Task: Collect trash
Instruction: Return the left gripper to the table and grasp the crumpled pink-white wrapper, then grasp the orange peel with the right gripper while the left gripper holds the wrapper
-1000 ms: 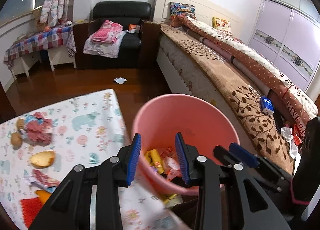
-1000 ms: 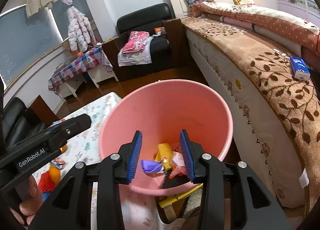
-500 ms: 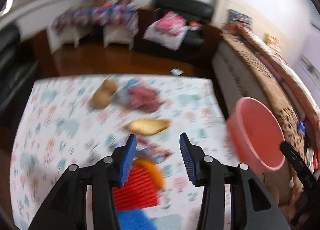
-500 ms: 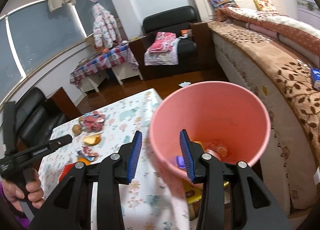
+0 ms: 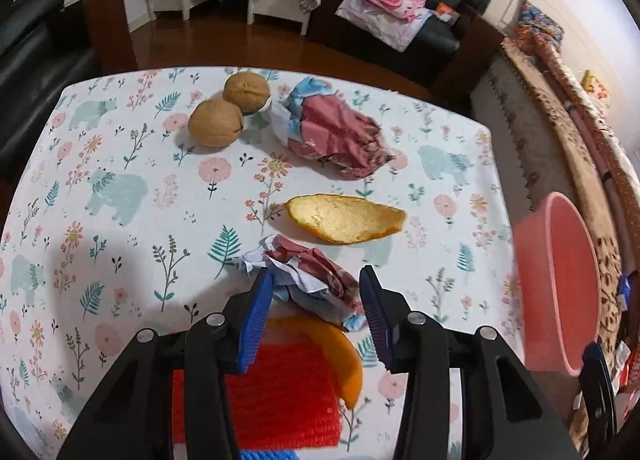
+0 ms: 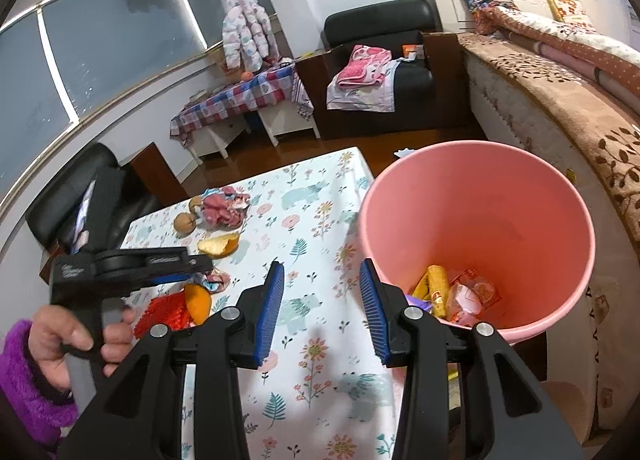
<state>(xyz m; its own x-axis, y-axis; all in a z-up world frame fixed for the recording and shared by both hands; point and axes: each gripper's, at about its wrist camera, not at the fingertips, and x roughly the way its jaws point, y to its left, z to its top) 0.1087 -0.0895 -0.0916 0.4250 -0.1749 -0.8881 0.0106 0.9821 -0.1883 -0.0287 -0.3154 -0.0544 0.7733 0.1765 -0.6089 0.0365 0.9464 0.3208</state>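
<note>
My left gripper (image 5: 316,288) is open, its blue pads on either side of a crumpled red and white wrapper (image 5: 308,280) on the floral tablecloth (image 5: 120,200). Beyond it lie an orange peel (image 5: 344,218), a larger red crumpled wrapper (image 5: 340,132) and two walnuts (image 5: 230,110). Under the gripper lie a red net (image 5: 280,392) and an orange piece (image 5: 340,352). The pink bin (image 6: 480,228) stands at the table's right edge with several wrappers inside (image 6: 452,292). My right gripper (image 6: 322,292) is open and empty over the table beside the bin.
A bed with a brown blanket (image 6: 580,100) runs along the right, close behind the bin. A black armchair with pink clothes (image 6: 380,60) and a checked-cloth bench (image 6: 240,100) stand beyond the table. A black sofa (image 5: 32,40) flanks the table's left.
My left gripper swung from over the bin back to the table and came down around the small crumpled wrapper. My right gripper drew back from the bin toward the table.
</note>
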